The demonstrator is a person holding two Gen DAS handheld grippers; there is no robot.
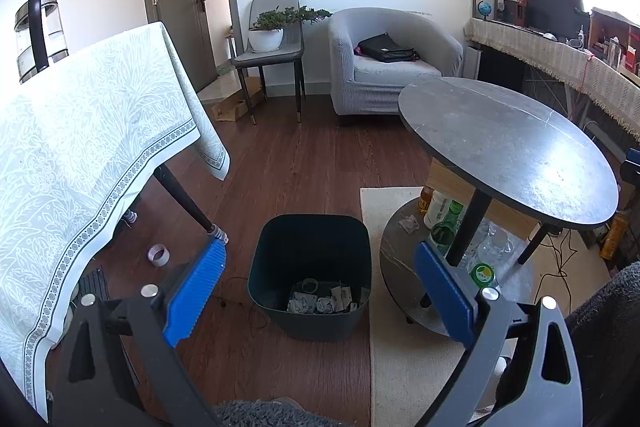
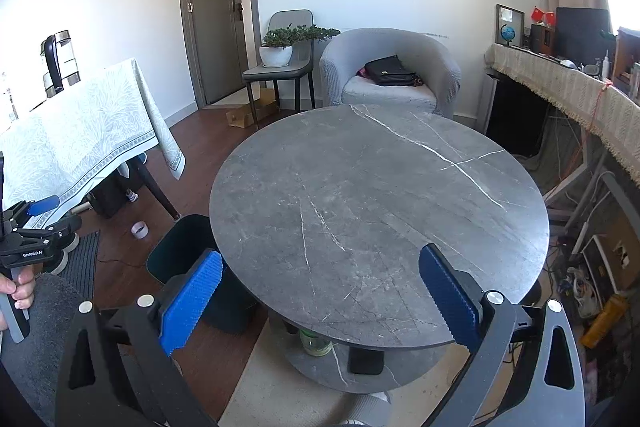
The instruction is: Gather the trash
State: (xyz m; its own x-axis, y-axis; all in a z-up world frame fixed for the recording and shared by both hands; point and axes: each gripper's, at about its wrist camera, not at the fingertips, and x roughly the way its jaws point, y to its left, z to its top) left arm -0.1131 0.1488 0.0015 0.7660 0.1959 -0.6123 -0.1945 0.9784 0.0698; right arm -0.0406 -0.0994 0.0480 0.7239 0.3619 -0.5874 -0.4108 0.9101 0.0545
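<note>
Above the floor, your left gripper hangs over the bin of crumpled paper; both grippers' jaws gape wide, empty.

— What colours do you have before you?
— Your fingers: ridged blue. Bin: dark teal. Round table: grey, white-veined. Tablecloth: pale green leaf print. Floor: reddish-brown wood. Bottle: green.

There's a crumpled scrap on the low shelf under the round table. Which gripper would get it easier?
Probably the left gripper: open, facing the bin and the scrap. The right gripper overlooks the bare tabletop.
</note>
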